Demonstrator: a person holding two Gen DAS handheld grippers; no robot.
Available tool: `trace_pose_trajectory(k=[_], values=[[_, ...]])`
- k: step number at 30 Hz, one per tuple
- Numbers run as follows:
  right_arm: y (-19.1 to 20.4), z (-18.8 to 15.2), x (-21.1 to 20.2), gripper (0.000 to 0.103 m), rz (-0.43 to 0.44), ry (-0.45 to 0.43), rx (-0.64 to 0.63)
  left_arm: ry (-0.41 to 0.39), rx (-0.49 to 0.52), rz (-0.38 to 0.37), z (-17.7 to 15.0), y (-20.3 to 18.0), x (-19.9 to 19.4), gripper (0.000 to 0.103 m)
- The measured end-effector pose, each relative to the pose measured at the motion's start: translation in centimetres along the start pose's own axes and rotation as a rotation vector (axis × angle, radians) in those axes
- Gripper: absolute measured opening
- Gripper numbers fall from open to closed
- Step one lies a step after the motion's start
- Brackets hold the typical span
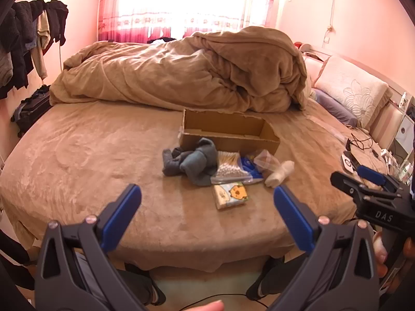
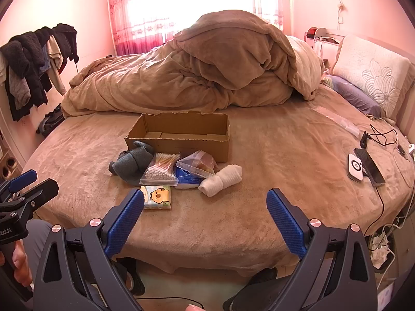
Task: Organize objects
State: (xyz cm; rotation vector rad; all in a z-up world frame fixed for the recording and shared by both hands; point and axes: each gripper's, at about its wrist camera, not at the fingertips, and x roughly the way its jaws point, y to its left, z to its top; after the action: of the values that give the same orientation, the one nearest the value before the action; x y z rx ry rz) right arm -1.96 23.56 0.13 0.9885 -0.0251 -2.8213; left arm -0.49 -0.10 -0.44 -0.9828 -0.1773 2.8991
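Left gripper (image 1: 207, 197) and right gripper (image 2: 205, 202): jaws wide, empty, short of the pile. Tissue pack (image 2: 157, 197) nearest on the bed (image 2: 259, 207), before the cardboard box (image 2: 181, 140). Likely light, squashy; pinch across its short sides. Socks (image 2: 132, 163) soft; swab bag (image 2: 162, 172) slippery.

Blue packet (image 2: 188, 178) half-buried under bags (image 2: 197, 164).

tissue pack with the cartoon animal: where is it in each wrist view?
Left wrist: tissue pack lies right of centre on the bed, nearest item of the pile.
Right wrist: tissue pack lies left of centre, beside the right gripper's left fingertip.
Shared landmark: the open cardboard box behind the pile.
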Motion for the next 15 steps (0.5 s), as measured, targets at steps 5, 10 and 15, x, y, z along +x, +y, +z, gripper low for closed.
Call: trace_pose_trajectory(k=[5, 10, 15], values=[[-0.07, 0.0, 0.06, 0.097, 0.0, 0.001, 0.002, -0.014, 0.001, -0.003, 0.15, -0.13, -0.46, 0.103], [-0.07, 0.05, 0.05, 0.097, 0.002, 0.002, 0.001, -0.019, 0.001, -0.002, 0.26, -0.08, -0.65, 0.103], [-0.07, 0.01, 0.1, 0.097, 0.0, 0.001, 0.001, -0.022, 0.002, -0.002, 0.3, -0.08, -0.79, 0.103]])
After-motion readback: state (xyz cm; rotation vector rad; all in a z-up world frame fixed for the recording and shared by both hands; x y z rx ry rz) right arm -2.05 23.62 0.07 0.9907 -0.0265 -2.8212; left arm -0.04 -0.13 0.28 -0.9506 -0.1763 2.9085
